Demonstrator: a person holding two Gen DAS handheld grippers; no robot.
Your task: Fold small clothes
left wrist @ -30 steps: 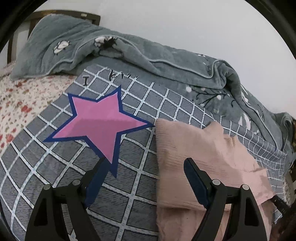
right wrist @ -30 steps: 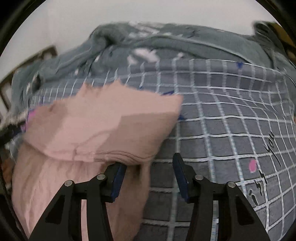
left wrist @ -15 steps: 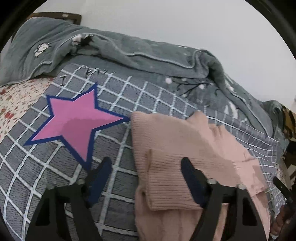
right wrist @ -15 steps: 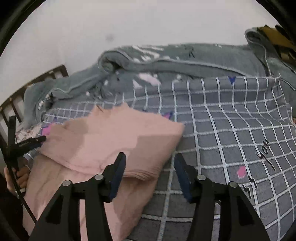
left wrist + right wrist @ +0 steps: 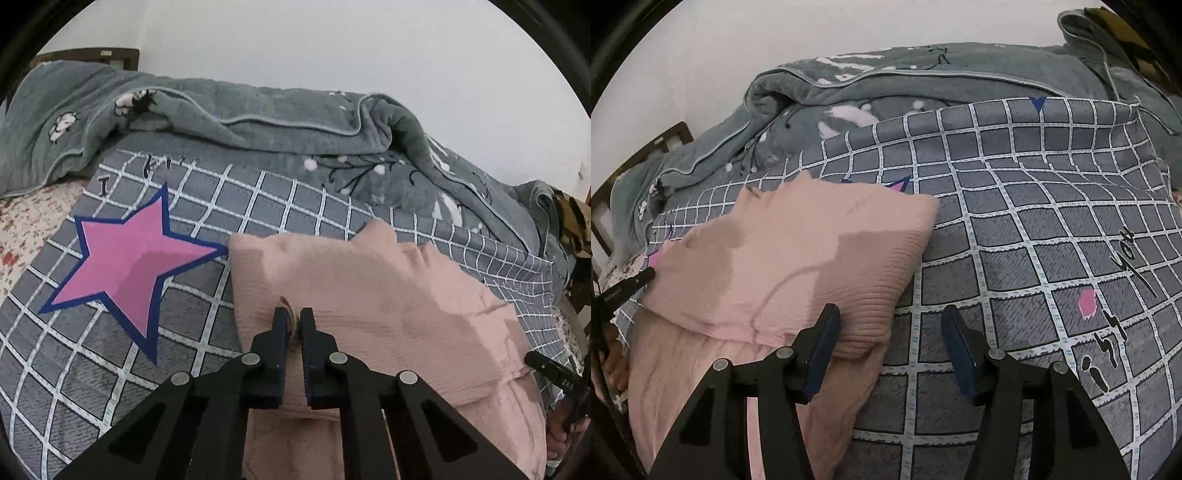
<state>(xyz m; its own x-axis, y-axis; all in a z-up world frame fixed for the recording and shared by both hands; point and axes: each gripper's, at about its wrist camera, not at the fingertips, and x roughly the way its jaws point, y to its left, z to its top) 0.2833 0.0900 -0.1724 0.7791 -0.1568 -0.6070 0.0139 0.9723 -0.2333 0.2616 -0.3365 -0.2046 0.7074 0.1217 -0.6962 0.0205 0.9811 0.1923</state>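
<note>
Two grippers, one pink sweater point(image 5: 369, 295): left gripper point(image 5: 294, 321) pinches it.

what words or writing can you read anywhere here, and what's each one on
"I": black script on the checked grey blanket, near its far edge in the left wrist view; the word after it is too blurred.
"you": same blanket, right wrist view; the script below it is unclear.
Small white print on the black bar: too small.

Garment point(image 5: 369, 295): plain pale pink, ribbed knit. Bedcover point(image 5: 258, 206): grey, white grid lines, black lettering; a pink star point(image 5: 125, 262) outlined in dark blue is printed on it. Blanket point(image 5: 221, 122): grey-green, light piping, white motifs. Sheet point(image 5: 22, 229): cream, red floral print.
</note>
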